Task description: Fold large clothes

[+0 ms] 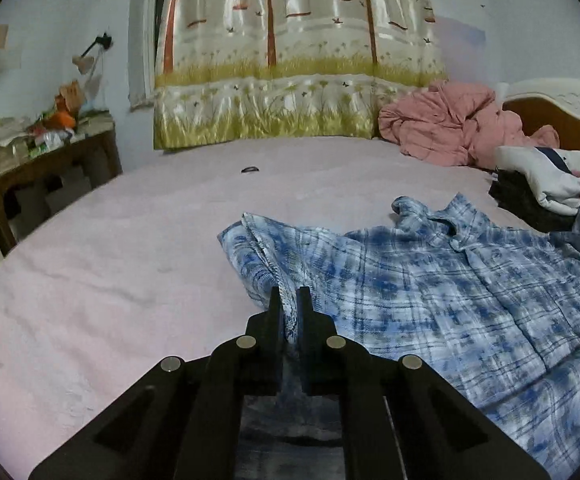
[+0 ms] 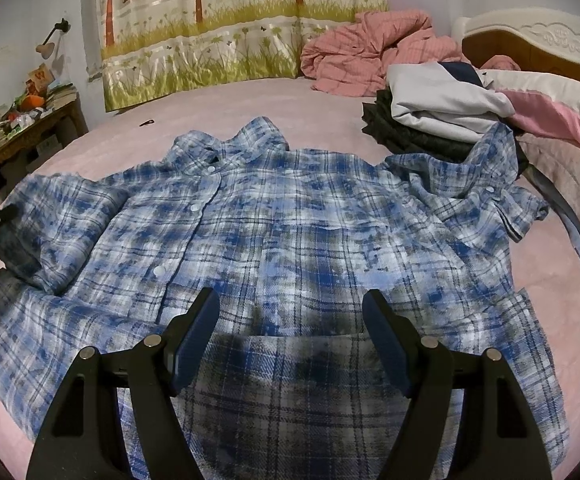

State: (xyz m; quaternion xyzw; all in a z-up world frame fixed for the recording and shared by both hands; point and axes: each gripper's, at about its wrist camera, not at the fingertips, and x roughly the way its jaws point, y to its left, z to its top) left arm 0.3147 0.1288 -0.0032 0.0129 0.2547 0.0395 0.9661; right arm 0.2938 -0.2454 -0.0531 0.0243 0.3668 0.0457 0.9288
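**Ana:** Blue-and-white plaid button-up shirt (image 2: 290,232) lies front up on the pink bed (image 1: 90,280), collar toward the tree-print curtain (image 1: 290,60), its buttoned placket running down the middle. How are the claws placed?

**Ben:** The left claw (image 1: 289,300) is pinched narrow on a fold of the shirt's sleeve (image 1: 262,248), the cloth bunched between its jaws and lifted off the sheet. The right claw (image 2: 290,312) hovers over the lower hem with its jaws wide, nothing between them.

**Ana:** What worries you?

**Ben:** Only a thin ridge of fabric sits in the left claw's grip. If it is dragged fast, I think the cloth could slip out and the sleeve would drop in a heap. And since nothing pins the body, a pull on that sleeve may drag the whole shirt sideways and skew the placket.

**Ana:** Anything on the far side?

**Ben:** The other sleeve (image 2: 486,184) rides up against the stack of folded dark and white clothes (image 2: 430,120). A tug across the bed could, I judge, haul that sleeve off the stack or topple it. The crumpled pink quilt (image 2: 370,48) is well apart and no hazard.

**Ana:** So?

**Ben:** Press the hem with the right claw before carrying the sleeve over.
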